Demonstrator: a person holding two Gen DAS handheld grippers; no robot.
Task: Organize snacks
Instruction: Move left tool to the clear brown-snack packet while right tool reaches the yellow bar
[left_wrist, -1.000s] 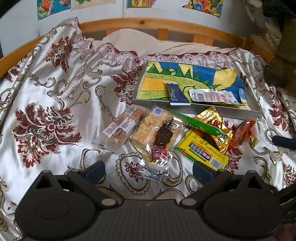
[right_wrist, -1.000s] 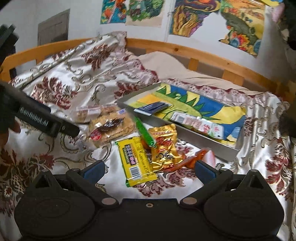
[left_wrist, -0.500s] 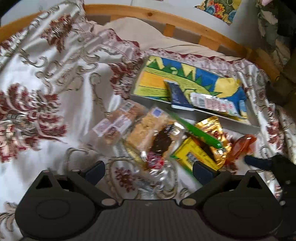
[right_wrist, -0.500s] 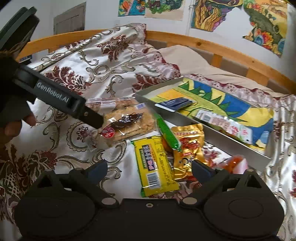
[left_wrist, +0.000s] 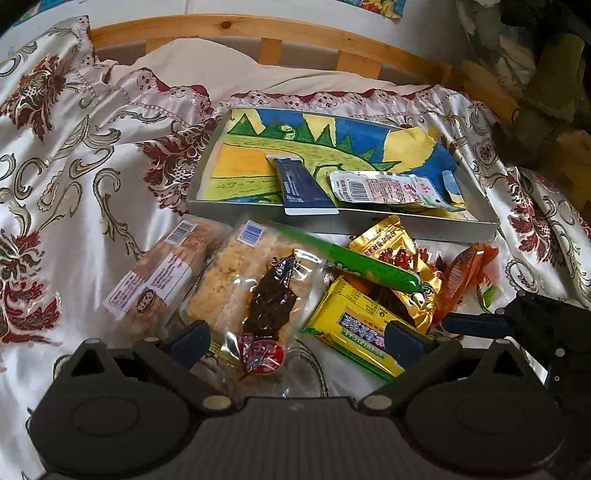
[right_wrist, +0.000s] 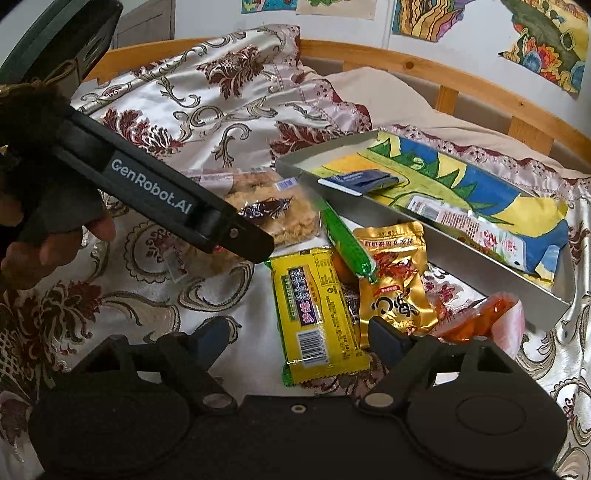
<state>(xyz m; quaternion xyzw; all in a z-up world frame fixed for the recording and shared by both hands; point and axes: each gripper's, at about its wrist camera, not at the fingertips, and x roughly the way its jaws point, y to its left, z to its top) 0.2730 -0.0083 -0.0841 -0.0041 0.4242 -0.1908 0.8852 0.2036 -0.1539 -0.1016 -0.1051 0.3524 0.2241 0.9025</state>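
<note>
Snacks, loose: a heap is spread on the bedspread (left_wrist: 92, 206) at frame centre, just below the tray (left_wrist: 369, 225). Listed left to right in the left wrist view: two clear-wrapped cake packets (left_wrist: 162, 273) (left_wrist: 258, 280), a green sausage stick (left_wrist: 369, 264) laid across a gold pouch (left_wrist: 399, 254), a yellow bar (left_wrist: 354, 325), an orange packet (left_wrist: 461, 269).

Snacks, sorted: a dark blue sachet (left_wrist: 301, 184) and a white barcoded packet (left_wrist: 384, 188) are held flat in the tray, on its dinosaur-drawing liner; the tray is judged to be the collecting point.

Left gripper (left_wrist: 295, 339): jaws spread wide, empty, set low astride the right-hand cake packet, presumably as next pick.

Right gripper (right_wrist: 295, 339): jaws parted, nothing gripped, poised over the yellow bar (right_wrist: 317, 310) at lower centre.
</note>
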